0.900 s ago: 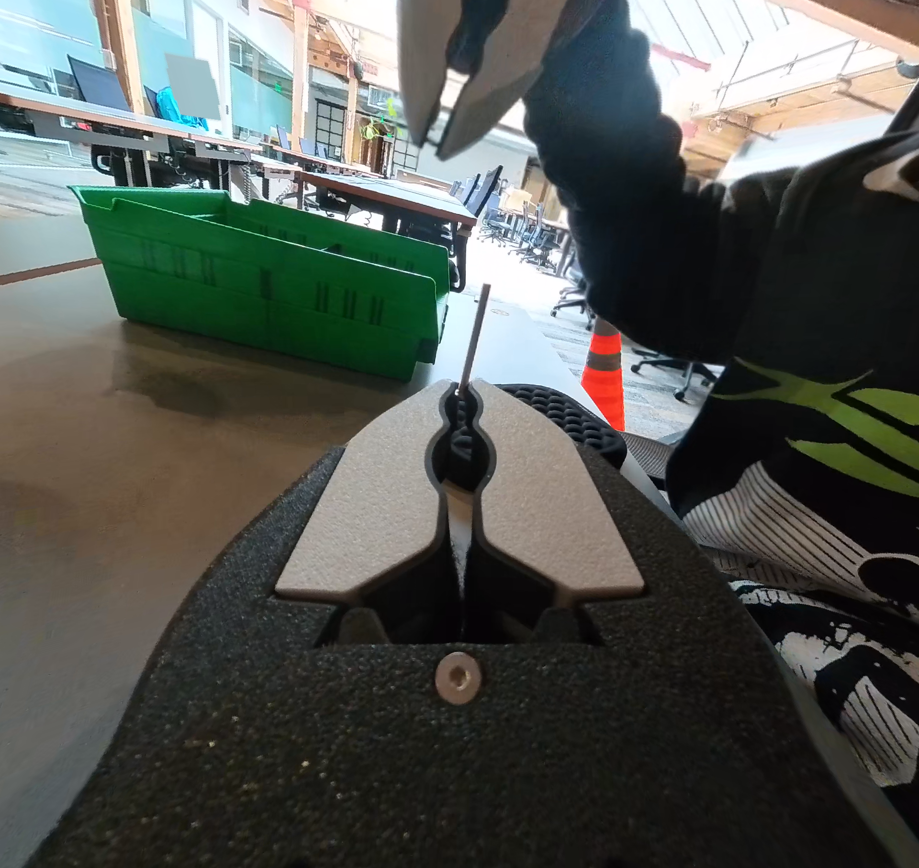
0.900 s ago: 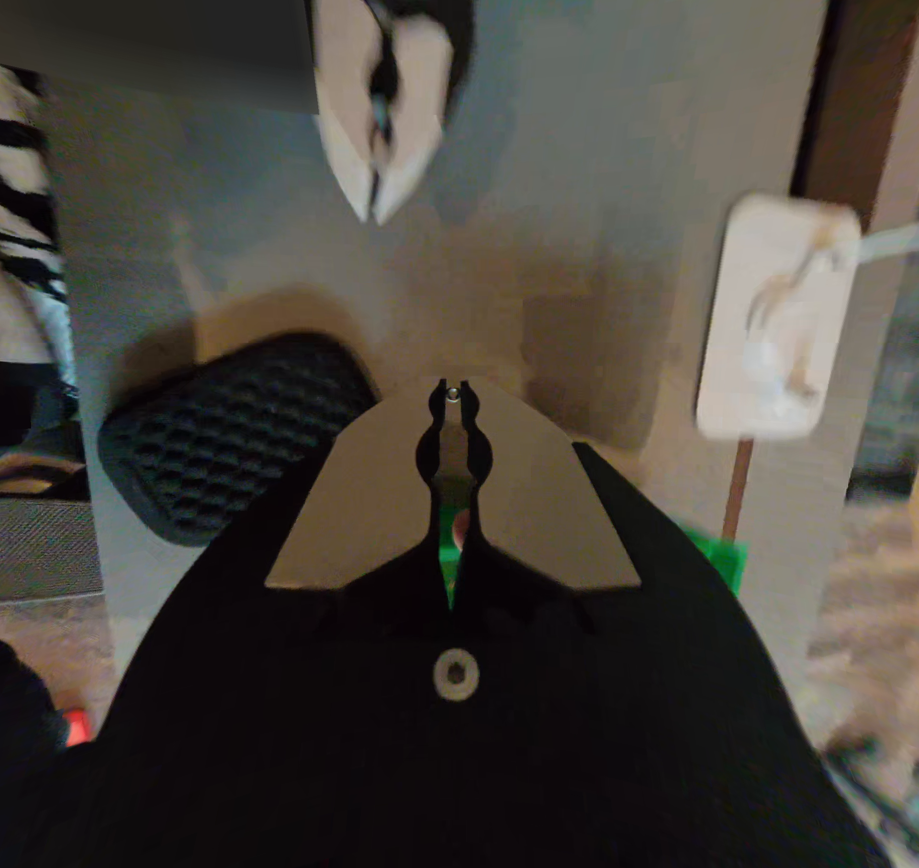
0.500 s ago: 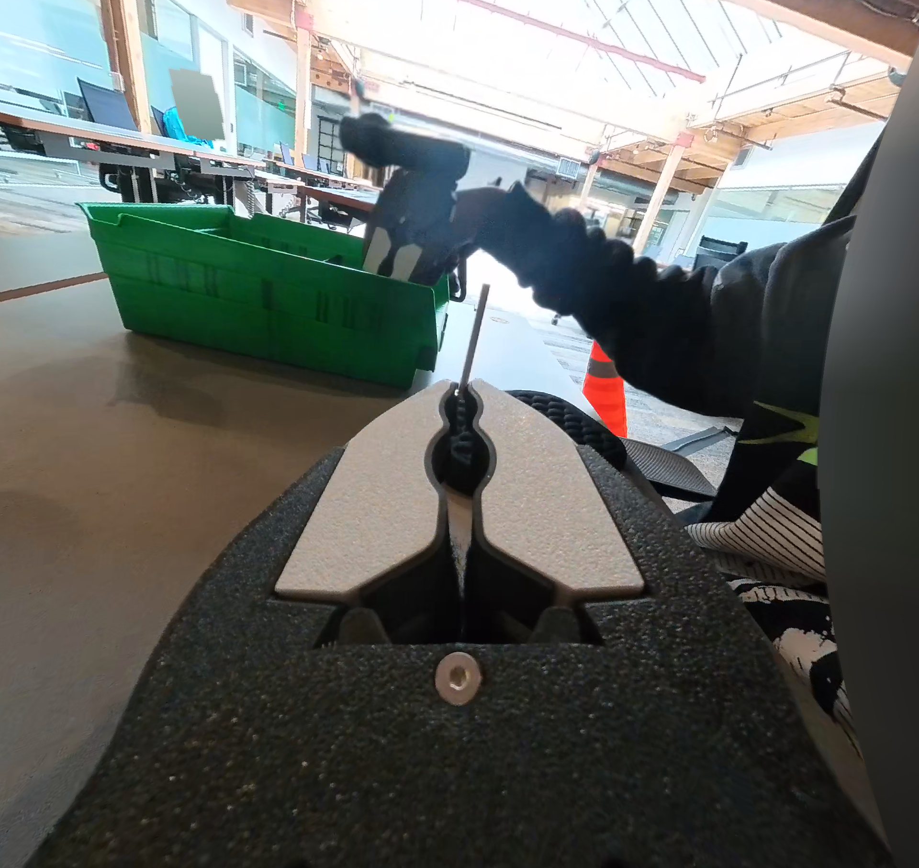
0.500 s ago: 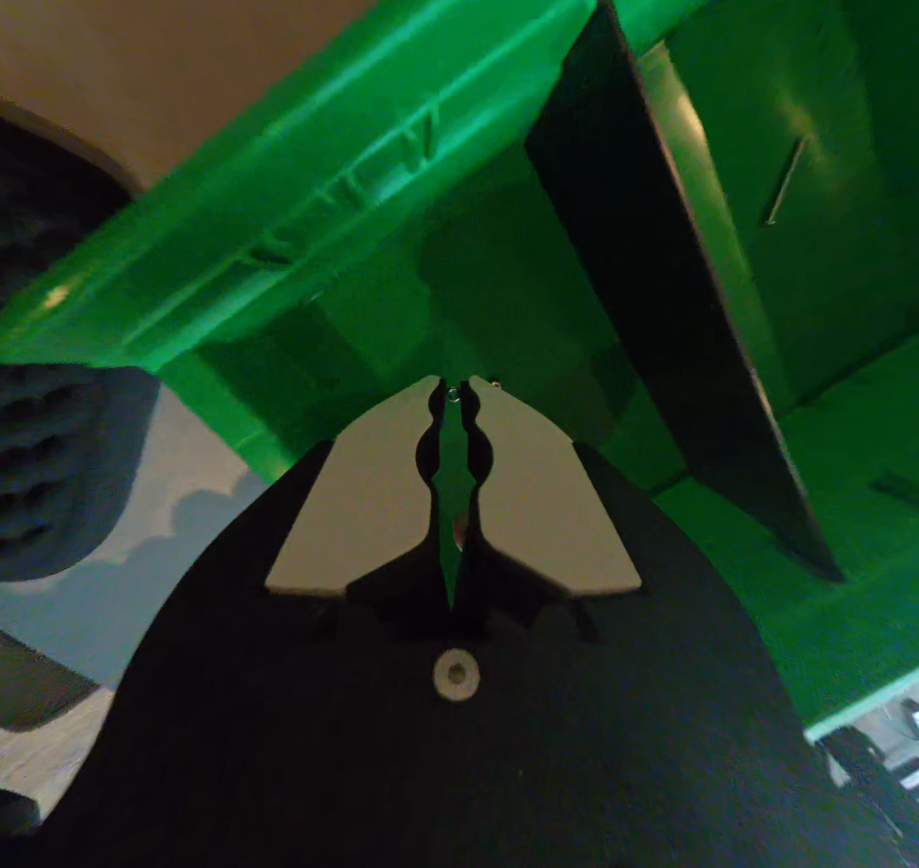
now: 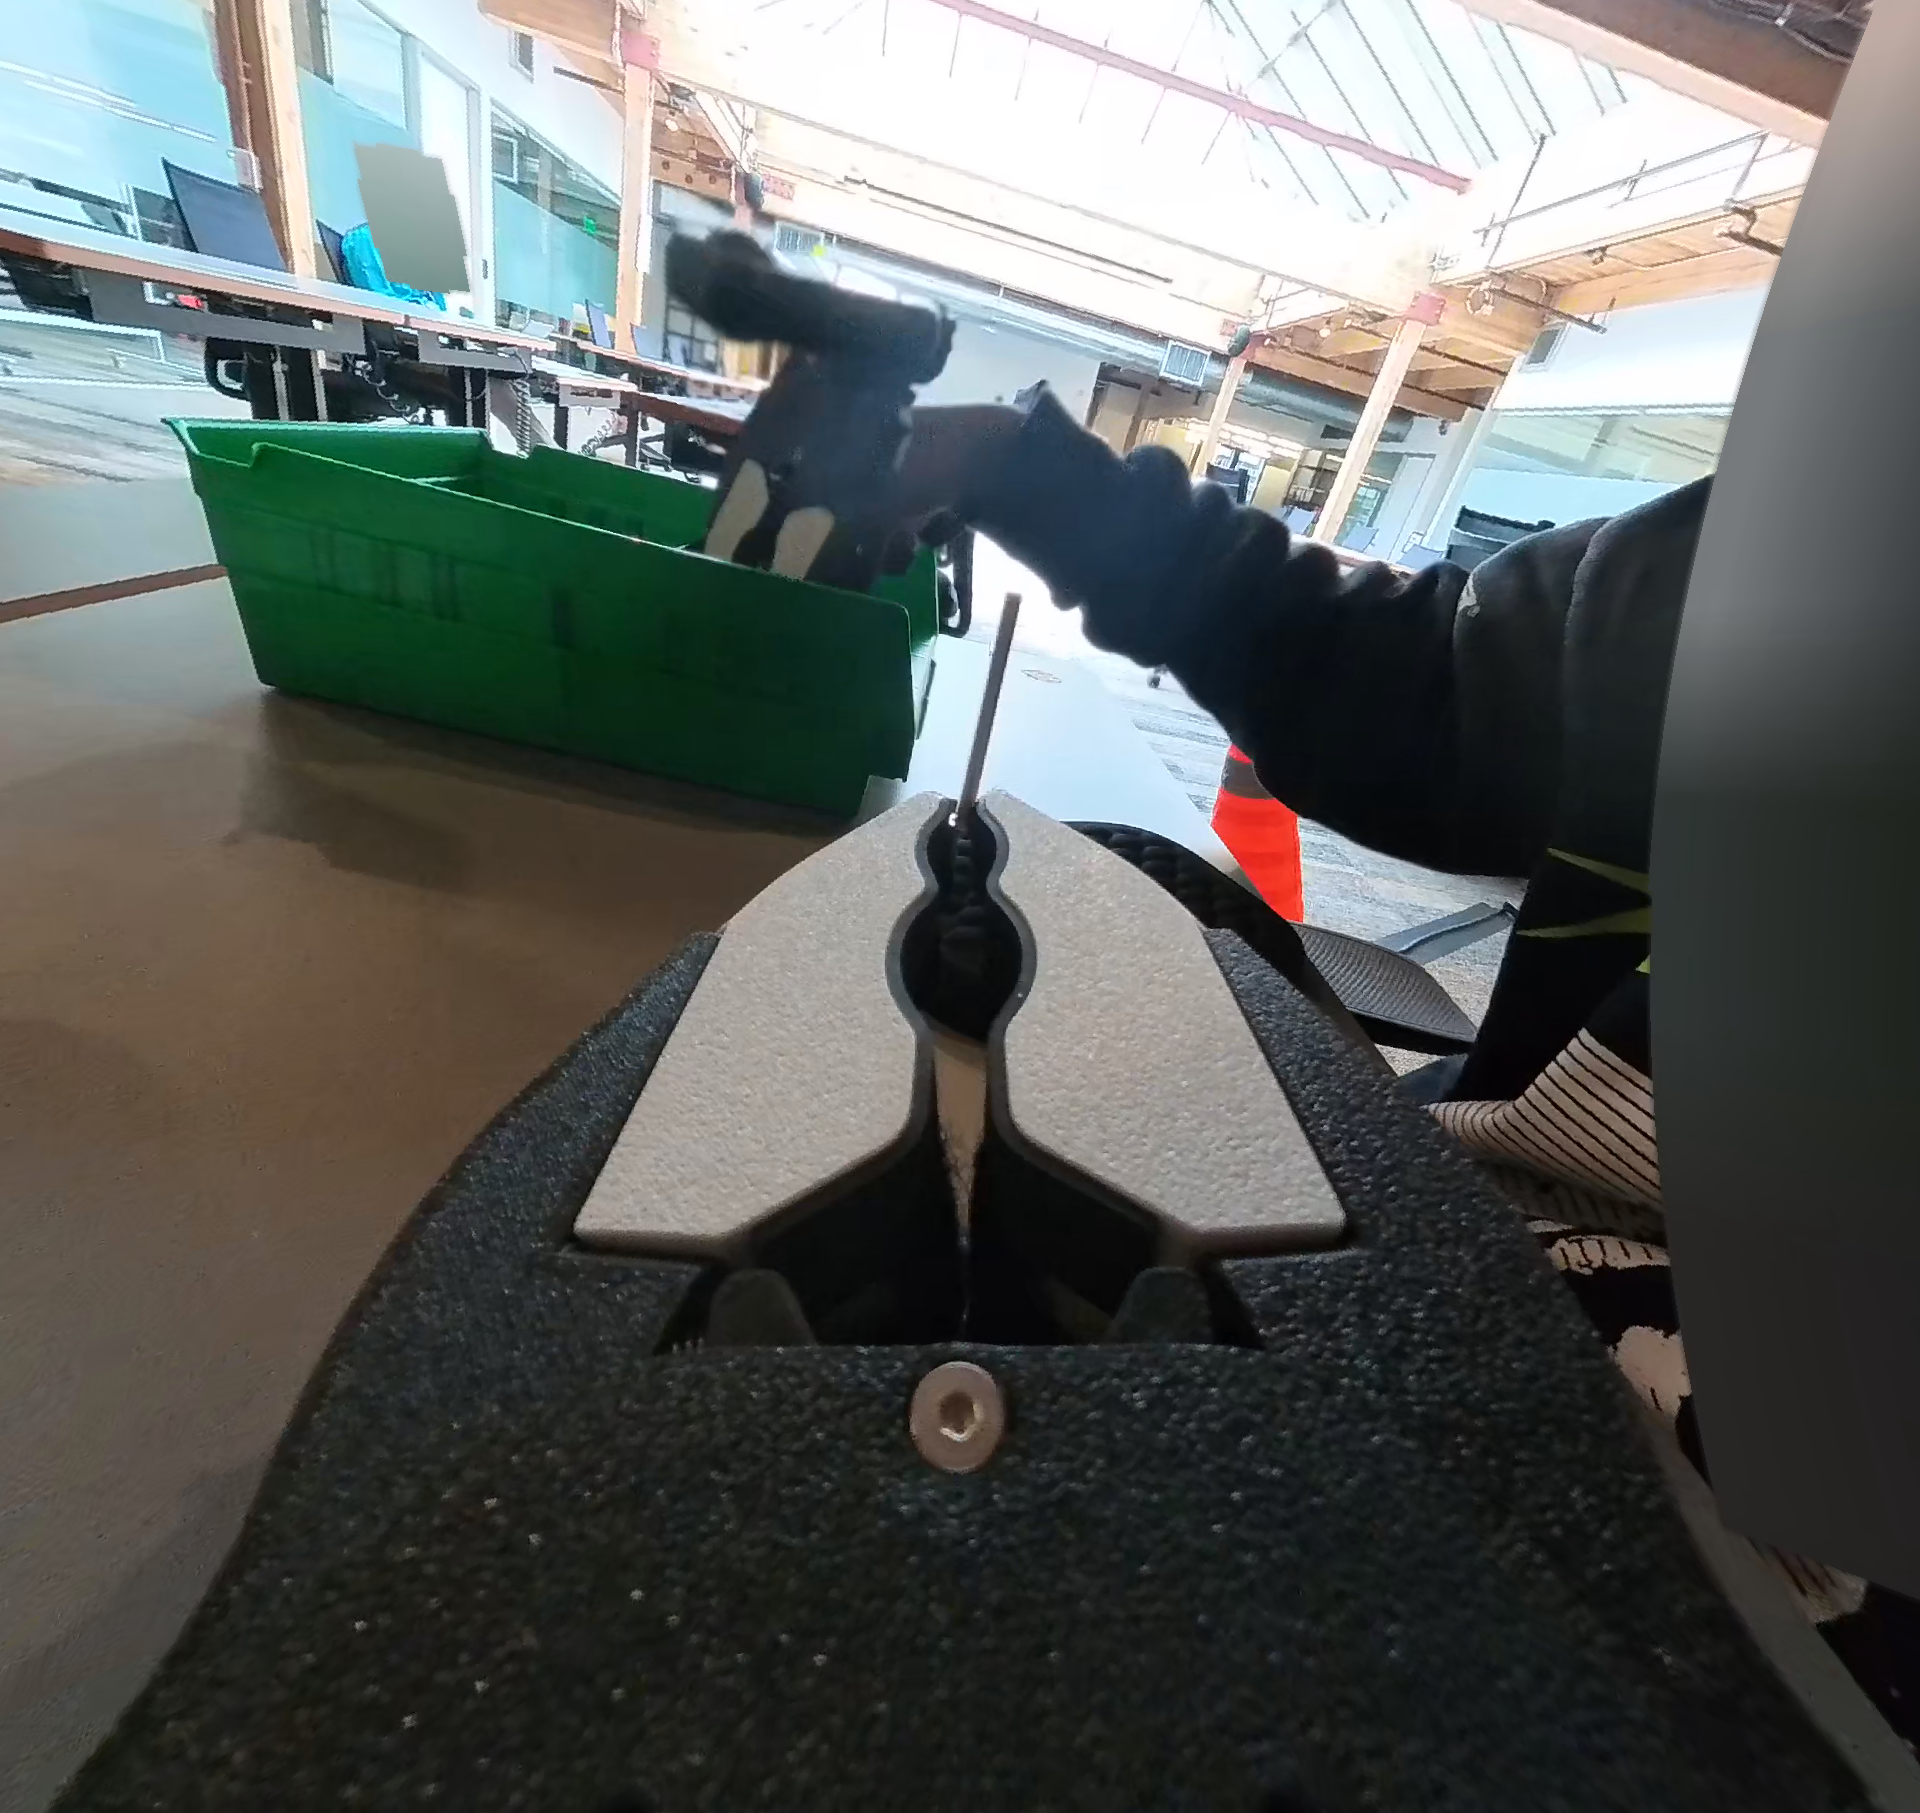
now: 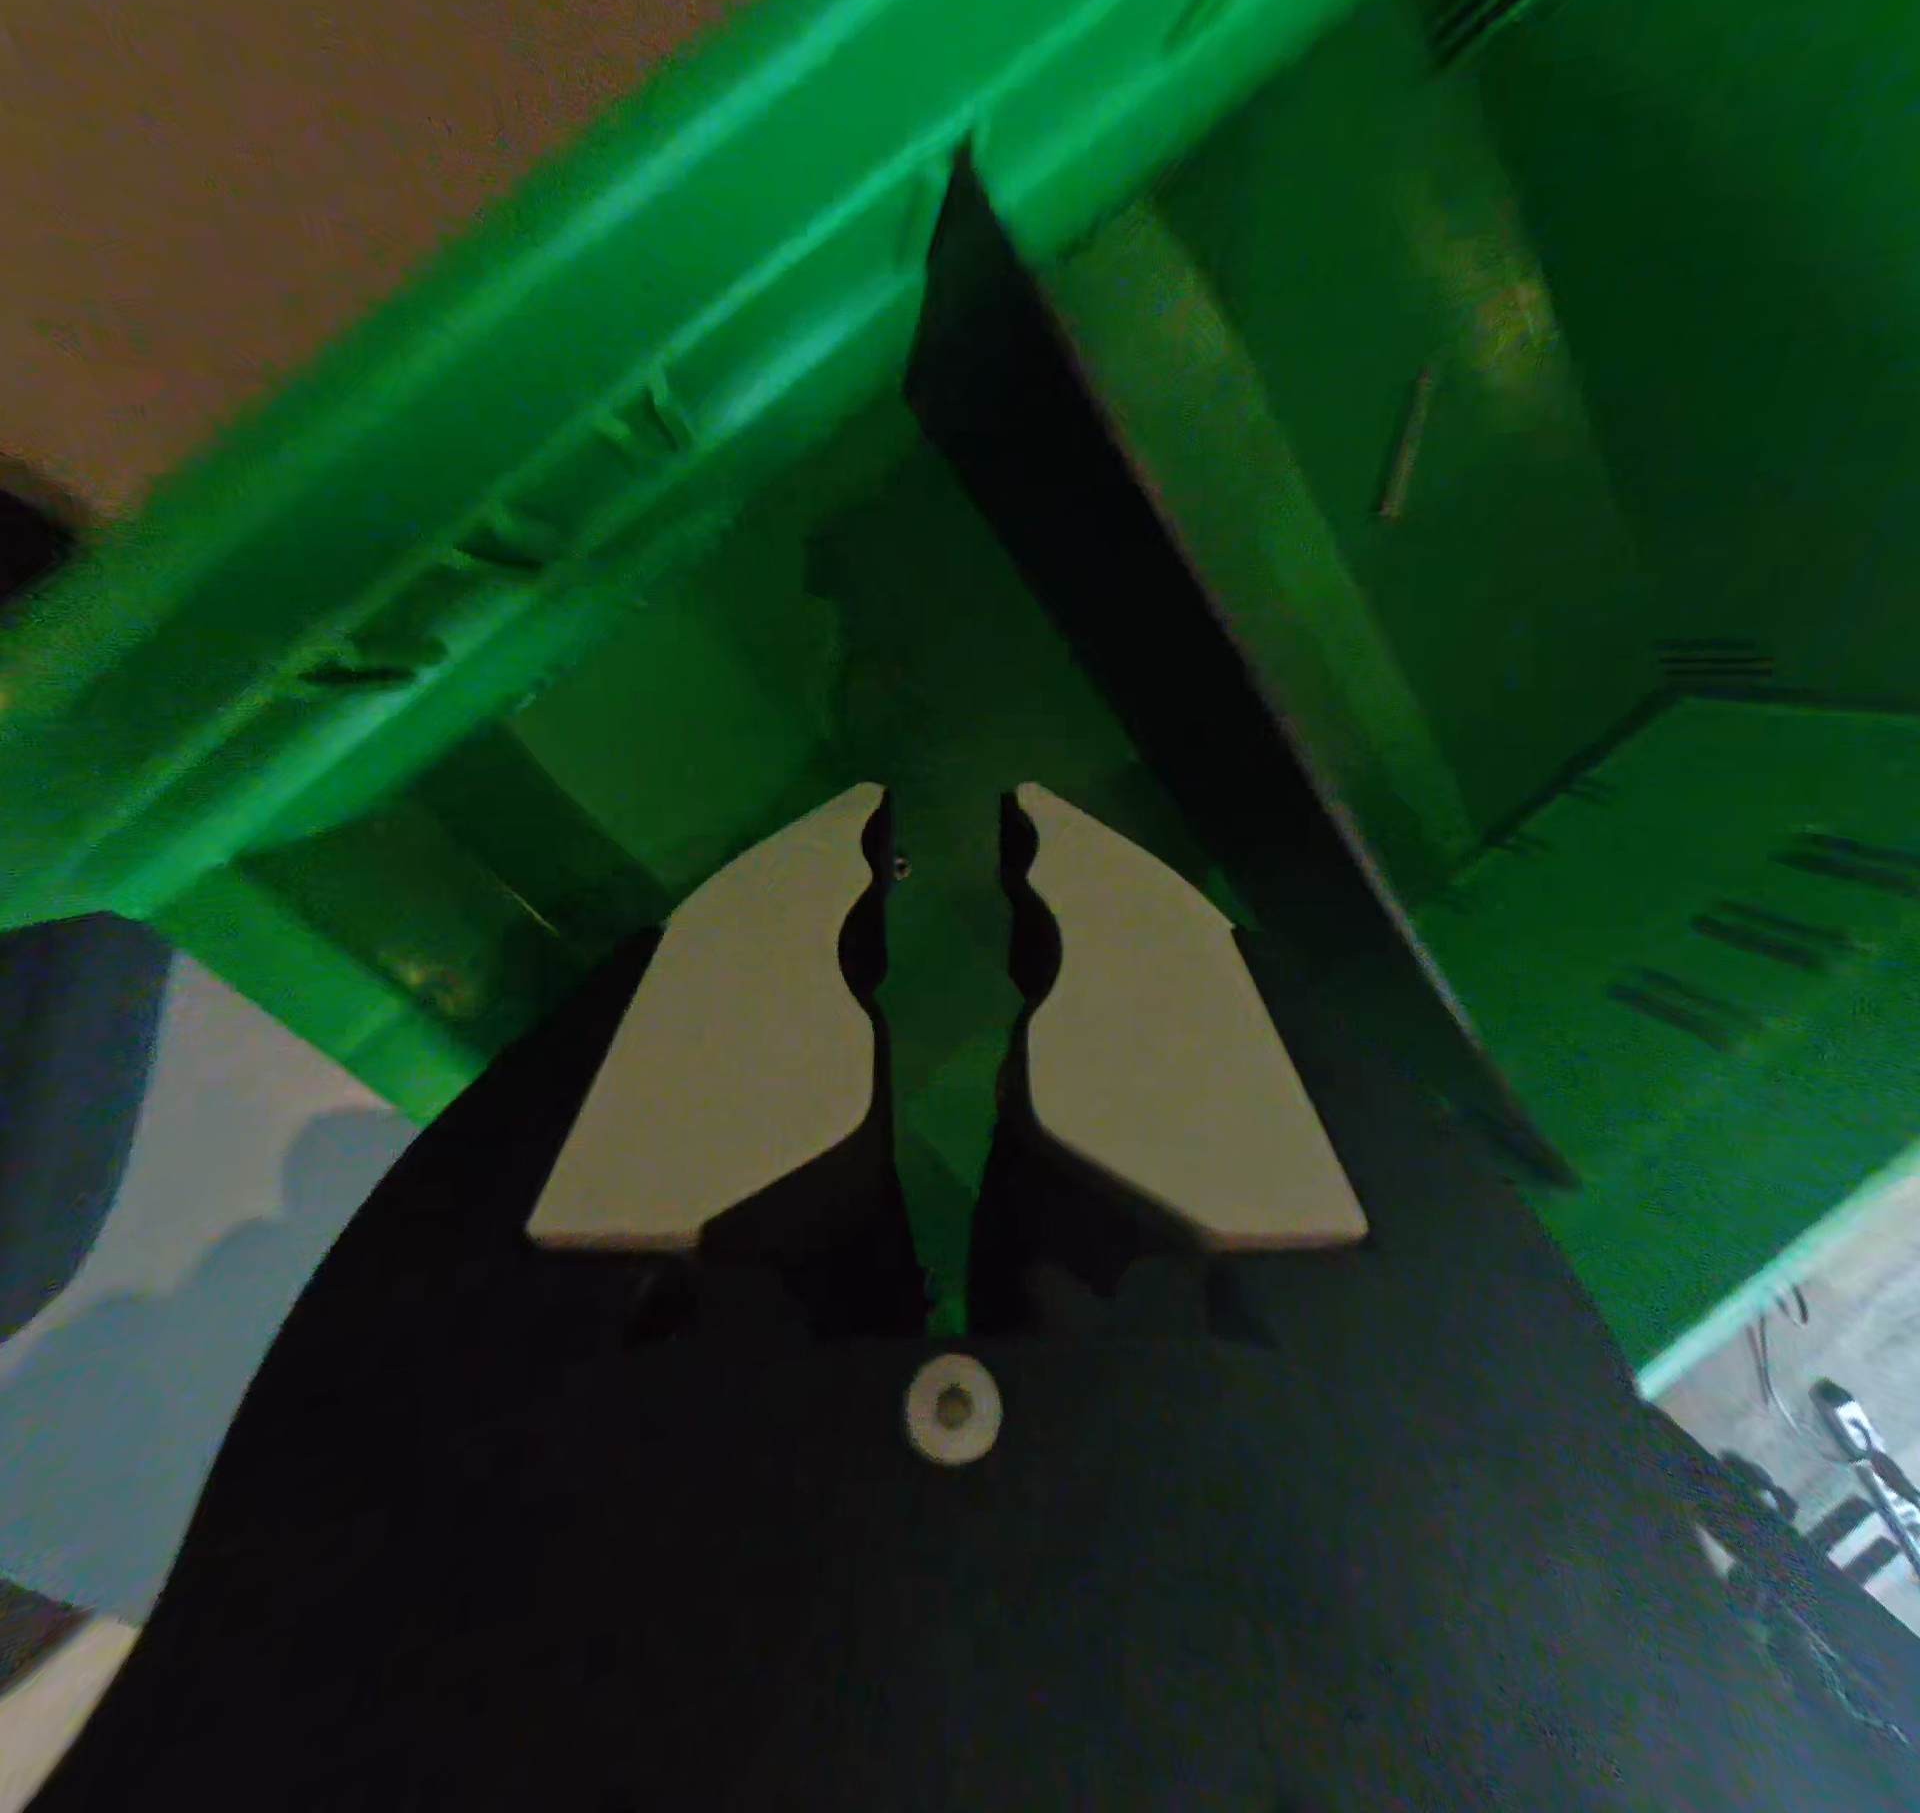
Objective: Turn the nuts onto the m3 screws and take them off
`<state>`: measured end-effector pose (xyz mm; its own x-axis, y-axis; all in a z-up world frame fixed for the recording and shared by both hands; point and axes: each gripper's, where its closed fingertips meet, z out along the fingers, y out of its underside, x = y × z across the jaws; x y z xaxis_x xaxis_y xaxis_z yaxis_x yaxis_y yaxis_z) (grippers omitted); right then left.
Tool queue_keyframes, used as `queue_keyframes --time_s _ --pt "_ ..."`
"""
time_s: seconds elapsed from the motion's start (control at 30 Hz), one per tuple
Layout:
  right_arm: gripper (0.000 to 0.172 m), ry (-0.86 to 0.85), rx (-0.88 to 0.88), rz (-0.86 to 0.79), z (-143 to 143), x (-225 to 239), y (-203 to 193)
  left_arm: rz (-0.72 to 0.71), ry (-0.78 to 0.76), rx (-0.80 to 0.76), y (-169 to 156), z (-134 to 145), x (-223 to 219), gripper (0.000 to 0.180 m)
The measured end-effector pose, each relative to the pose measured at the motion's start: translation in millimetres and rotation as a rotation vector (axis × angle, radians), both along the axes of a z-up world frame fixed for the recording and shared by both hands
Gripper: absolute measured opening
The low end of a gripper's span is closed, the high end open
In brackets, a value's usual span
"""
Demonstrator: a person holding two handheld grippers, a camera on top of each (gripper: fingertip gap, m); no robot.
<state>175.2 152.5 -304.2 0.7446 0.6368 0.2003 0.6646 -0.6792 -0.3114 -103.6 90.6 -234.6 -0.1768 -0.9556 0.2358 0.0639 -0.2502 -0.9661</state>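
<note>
Pinching a thin grey metal screw (image 5: 987, 698) upright above the tabletop (image 5: 312, 932), the left tool (image 5: 961, 807) waits while the spread right tool (image 6: 940, 797) hangs inside the green plastic bin (image 6: 623, 236), seemingly dropping a tiny nut (image 6: 902, 867); next probably fetching another.

The right gripper (image 5: 774, 532) has its fingertips sunk behind the near wall of the green bin (image 5: 582, 641), at about eleven o'clock from the screw (image 5: 989, 698). The screw's lower end is buried between the left gripper's (image 5: 963, 807) closed tips. In the right wrist view, motion blur smears the bin interior, and a tiny speck (image 6: 902, 867) by the left pad cannot be identified.
</note>
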Motion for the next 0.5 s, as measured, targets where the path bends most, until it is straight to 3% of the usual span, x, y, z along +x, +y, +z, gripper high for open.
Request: queue_keyframes --time_s 0.13,0.27,0.37,0.5 --pt "0.015 0.142 0.282 0.004 72 -46 12 0.002 0.0 -0.001 0 0 0 0.001" --pt "0.013 0.582 0.457 0.283 138 -184 -23 0.005 -0.004 0.0 1 0 0 0.001" --pt "0.017 0.679 0.416 0.428 124 -257 -51 0.005 -0.002 0.007 0 0 0 0.001" --pt "0.015 0.738 0.398 0.439 99 -299 -53 0.004 -0.002 0.011 0 0 0 0.001"
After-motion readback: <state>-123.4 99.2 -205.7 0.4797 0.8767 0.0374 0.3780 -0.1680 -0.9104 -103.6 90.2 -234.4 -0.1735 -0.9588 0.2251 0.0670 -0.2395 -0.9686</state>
